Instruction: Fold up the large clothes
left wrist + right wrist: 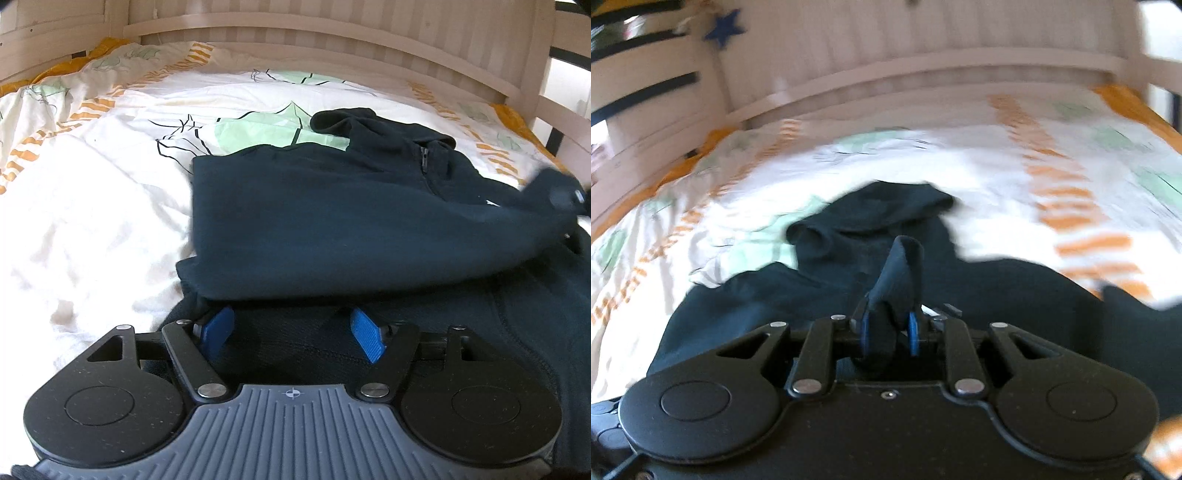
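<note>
I am folding a dark navy zip-neck pullover (pixel 332 221) lying on the bed (pixel 92 206), its collar toward the slatted headboard (pixel 332 48) and one side already doubled over the body. My right gripper (pixel 891 328) is pinching a bunched fold of the fabric between its fingers, lifted, I judge, to carry that part across. My left gripper (pixel 293 334) is hovering with fingers spread and empty over the near hem, probably ready to steady it.

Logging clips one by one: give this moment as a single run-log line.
step: folding dark pullover on bed cover | left tool: open, over fabric | right tool: shut on pullover fold
</note>
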